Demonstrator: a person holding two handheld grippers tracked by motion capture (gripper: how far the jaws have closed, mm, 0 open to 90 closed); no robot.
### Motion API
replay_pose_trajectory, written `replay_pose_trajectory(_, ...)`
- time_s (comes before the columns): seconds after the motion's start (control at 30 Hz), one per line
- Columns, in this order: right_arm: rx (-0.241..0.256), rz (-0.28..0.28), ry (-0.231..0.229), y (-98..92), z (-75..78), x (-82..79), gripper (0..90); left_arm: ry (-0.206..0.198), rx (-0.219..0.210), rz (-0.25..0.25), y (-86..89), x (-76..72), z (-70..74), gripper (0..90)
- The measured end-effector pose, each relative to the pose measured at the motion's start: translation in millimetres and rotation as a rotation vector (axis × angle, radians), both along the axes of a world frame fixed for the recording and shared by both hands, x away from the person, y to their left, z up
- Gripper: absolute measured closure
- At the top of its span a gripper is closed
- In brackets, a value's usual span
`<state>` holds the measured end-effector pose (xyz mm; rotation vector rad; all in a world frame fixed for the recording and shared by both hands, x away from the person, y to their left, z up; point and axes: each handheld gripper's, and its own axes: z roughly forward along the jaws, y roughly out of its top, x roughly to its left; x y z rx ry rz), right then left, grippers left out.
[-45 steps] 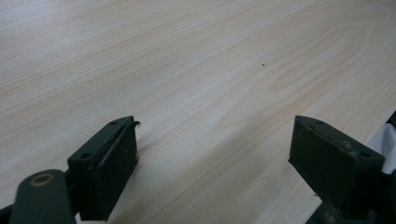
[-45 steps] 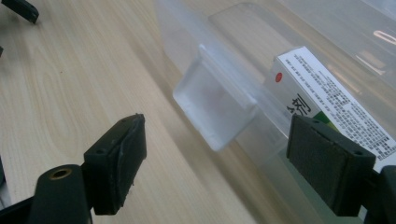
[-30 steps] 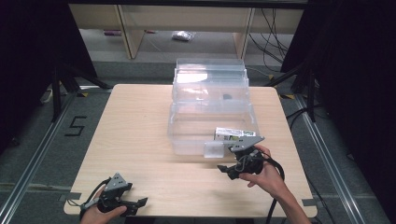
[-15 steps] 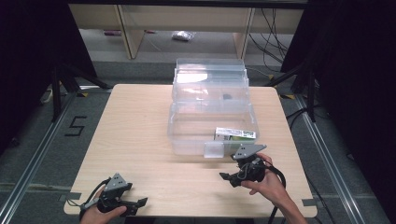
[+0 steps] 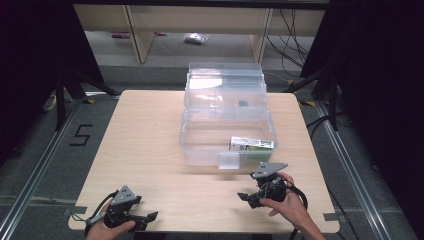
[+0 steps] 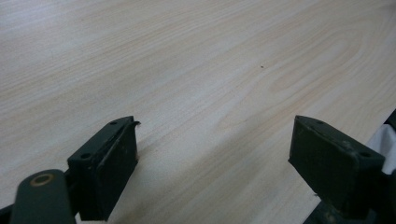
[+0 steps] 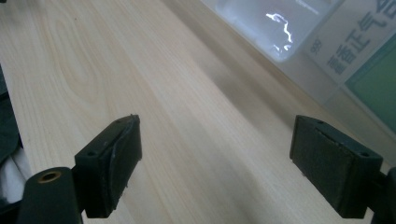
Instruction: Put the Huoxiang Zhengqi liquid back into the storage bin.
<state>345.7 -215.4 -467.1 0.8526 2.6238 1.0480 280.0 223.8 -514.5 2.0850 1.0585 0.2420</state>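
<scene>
Both grippers, left (image 5: 152, 216) and right (image 5: 243, 196), gape empty over the worktop (image 5: 150, 145). Boxed carton (image 5: 251, 144) in the clear bin (image 5: 200, 150) bears Chinese print; floor mark reads "5" (image 5: 81, 135).

On the floor left of the desk (image 5: 150, 125) a black number "5" (image 5: 81, 135) is marked. The white and green box (image 5: 251, 144) inside the clear container (image 5: 200, 145) carries print; in the right gripper view its white label (image 7: 355, 42) shows "999" and the Chinese characters "藿香正气". The further print there is cut off.
</scene>
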Motion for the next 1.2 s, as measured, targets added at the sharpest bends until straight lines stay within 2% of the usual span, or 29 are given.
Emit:
replay_pose_trajectory(0.03,0.001,-0.007,-0.004,-0.1,-2.2,-0.6,17.9,0.003,0.004,-0.001,0.1,0.0,0.4,14.8)
replay_pose_trajectory(0.07,0.003,-0.009,0.013,-0.3,-3.0,-2.2,17.9,0.004,0.003,0.000,0.0,-0.1,0.5,14.8)
replay_pose_trajectory(0.1,-0.007,-0.009,-0.002,-1.8,-4.3,-2.0,17.9,0.004,0.003,-0.002,0.1,0.0,0.4,14.8)
replay_pose_trajectory(0.17,-0.005,0.002,0.006,-2.8,-6.7,-3.7,17.9,0.006,0.005,0.002,-0.2,0.1,0.5,14.8)
replay_pose_trajectory(0.2,0.001,-0.003,-0.008,-3.4,-8.5,-4.2,17.9,0.005,0.004,-0.002,0.0,0.0,0.4,14.9)
replay_pose_trajectory(0.27,-0.010,-0.018,0.022,-6.1,-7.7,-7.3,18.0,0.010,0.009,-0.003,0.3,-0.1,1.2,14.8)
replay_pose_trajectory(0.37,-0.006,-0.025,0.003,-10.1,-10.1,-10.2,18.0,0.005,0.005,-0.002,0.1,0.0,0.6,14.8)
replay_pose_trajectory(0.4,0.010,-0.049,0.035,-9.1,-10.6,-13.8,18.0,0.003,0.004,-0.001,-0.1,-0.2,0.3,14.8)
replay_pose_trajectory(0.43,-0.005,-0.022,0.029,-11.6,-10.4,-12.6,18.0,0.002,0.005,0.000,-0.2,-0.1,0.3,14.8)
replay_pose_trajectory(0.53,-0.005,-0.041,0.042,-15.2,-10.6,-16.7,18.0,0.002,0.002,0.002,-0.1,-0.1,0.0,14.8)
replay_pose_trajectory(0.57,0.003,-0.046,0.033,-15.9,-12.2,-17.3,18.0,-0.001,0.005,-0.005,0.3,0.4,0.0,14.8)
replay_pose_trajectory(0.6,0.010,-0.056,0.045,-16.2,-12.7,-19.7,17.9,0.002,0.003,0.004,-0.2,-0.2,0.1,14.8)
replay_pose_trajectory(0.63,0.001,-0.060,0.048,-18.1,-12.6,-20.9,17.9,0.002,0.006,-0.001,-0.1,-0.1,0.2,14.8)
replay_pose_trajectory(0.67,0.008,-0.062,0.037,-19.4,-13.9,-21.1,17.9,0.000,0.006,-0.001,-0.3,0.0,0.0,14.8)
replay_pose_trajectory(0.7,0.013,-0.065,0.049,-19.6,-13.7,-22.8,17.9,0.001,0.007,0.001,-0.5,0.1,-0.1,14.8)
replay_pose_trajectory(0.73,-0.007,-0.055,0.046,-21.8,-12.6,-22.2,17.8,0.001,0.006,0.000,-0.6,0.2,-0.2,14.8)
replay_pose_trajectory(0.77,0.004,-0.069,0.064,-21.5,-12.9,-24.7,17.8,0.001,0.007,0.000,-0.5,0.1,-0.1,14.8)
replay_pose_trajectory(0.8,0.005,-0.065,0.035,-23.0,-14.1,-23.6,17.8,0.001,0.006,0.001,-0.5,0.0,-0.1,14.8)
replay_pose_trajectory(0.83,0.001,-0.074,0.059,-23.6,-13.4,-25.8,17.8,0.001,0.005,0.001,-0.3,0.0,-0.1,14.8)
replay_pose_trajectory(0.87,-0.009,-0.066,0.047,-25.4,-13.9,-24.5,17.7,0.002,0.007,0.001,-0.1,0.0,0.2,14.8)
replay_pose_trajectory(0.9,0.006,-0.080,0.048,-25.4,-15.5,-25.4,17.7,0.001,0.006,0.003,-0.2,0.0,0.1,14.8)
replay_pose_trajectory(1.03,-0.029,-0.104,0.063,-27.6,-17.2,-27.4,17.8,0.002,0.006,-0.001,-0.3,-0.2,0.4,14.8)
replay_pose_trajectory(1.07,-0.028,-0.104,0.067,-27.9,-17.0,-27.7,17.8,0.001,0.005,0.001,-0.2,0.0,0.2,14.8)
replay_pose_trajectory(1.1,-0.015,-0.126,0.074,-27.2,-18.0,-30.7,17.5,0.005,0.007,0.001,-0.1,0.0,0.6,14.8)
replay_pose_trajectory(1.13,-0.030,-0.095,0.052,-29.9,-17.6,-28.9,17.3,0.008,0.011,0.000,0.1,0.0,1.1,14.8)
replay_pose_trajectory(1.2,-0.027,-0.095,0.059,-31.4,-18.1,-30.1,17.3,0.008,0.010,-0.001,0.0,0.0,1.1,14.8)
